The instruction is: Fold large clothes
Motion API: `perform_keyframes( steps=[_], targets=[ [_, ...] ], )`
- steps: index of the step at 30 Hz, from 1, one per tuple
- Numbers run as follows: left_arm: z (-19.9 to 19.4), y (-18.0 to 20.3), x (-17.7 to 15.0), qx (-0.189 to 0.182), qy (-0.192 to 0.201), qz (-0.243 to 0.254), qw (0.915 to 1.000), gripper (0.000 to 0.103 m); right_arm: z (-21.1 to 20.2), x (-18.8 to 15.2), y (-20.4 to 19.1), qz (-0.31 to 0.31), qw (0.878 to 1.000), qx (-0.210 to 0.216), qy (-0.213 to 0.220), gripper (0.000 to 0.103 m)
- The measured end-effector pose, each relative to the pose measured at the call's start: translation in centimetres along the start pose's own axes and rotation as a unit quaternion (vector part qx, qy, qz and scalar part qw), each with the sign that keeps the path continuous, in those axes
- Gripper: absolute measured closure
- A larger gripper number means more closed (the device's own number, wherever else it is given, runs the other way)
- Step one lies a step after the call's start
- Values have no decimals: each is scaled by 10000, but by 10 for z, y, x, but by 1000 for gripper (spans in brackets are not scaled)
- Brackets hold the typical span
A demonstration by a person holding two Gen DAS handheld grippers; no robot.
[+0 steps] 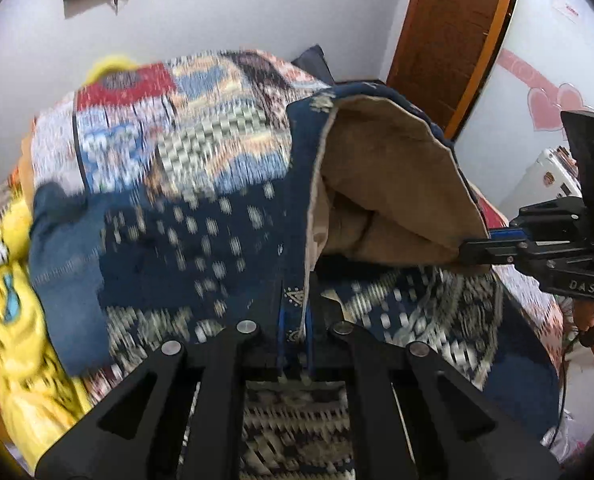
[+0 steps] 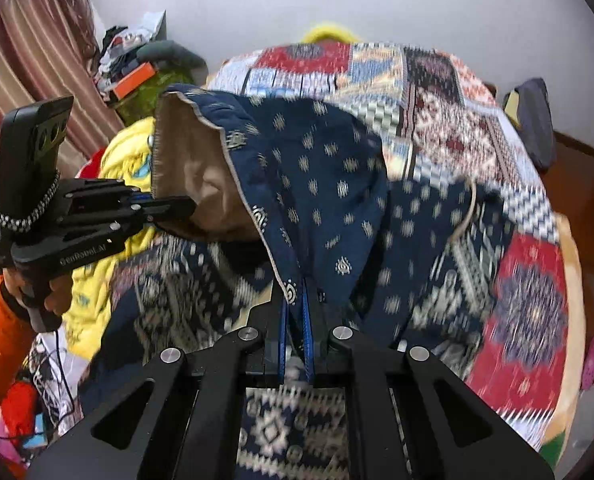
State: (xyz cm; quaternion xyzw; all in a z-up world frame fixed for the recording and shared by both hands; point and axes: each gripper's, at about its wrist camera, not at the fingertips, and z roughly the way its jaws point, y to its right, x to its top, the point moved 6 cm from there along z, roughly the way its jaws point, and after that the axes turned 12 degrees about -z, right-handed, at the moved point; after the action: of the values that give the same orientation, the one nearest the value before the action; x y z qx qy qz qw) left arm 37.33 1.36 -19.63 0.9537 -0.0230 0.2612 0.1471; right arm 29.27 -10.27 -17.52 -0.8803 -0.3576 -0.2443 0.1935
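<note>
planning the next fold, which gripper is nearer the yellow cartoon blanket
Left. The left gripper, shut on the navy patterned garment, is just above the yellow cartoon blanket; the right gripper grips the same garment on the far side from it.

A bed is seen as the carrying surface, covered by a patchwork quilt of red, blue, white and checked panels. A large navy garment with pale motifs and a tan lining is spread over the quilt's near part, one edge raised off it. A yellow cartoon-print cloth is bunched at the bed's left side, and a dark pillow is set at the far right corner.
</note>
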Motion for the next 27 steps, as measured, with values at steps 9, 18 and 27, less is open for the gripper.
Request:
perform_keyframes(
  steps=[9,18,27],
  targets=[
    [21,-18,-80,320,-780,-59,9964,93,17,-50,-10,22,9981,127,-603,92],
    [-26,-22,-92,447,-396,68,9982,83,-11,-53,-16,-265,9979,260,-532,91],
    [-51,-14,-46,584,338,-120,9976,56,-26,-19,-9,-266,9990,-363,75,68]
  ],
)
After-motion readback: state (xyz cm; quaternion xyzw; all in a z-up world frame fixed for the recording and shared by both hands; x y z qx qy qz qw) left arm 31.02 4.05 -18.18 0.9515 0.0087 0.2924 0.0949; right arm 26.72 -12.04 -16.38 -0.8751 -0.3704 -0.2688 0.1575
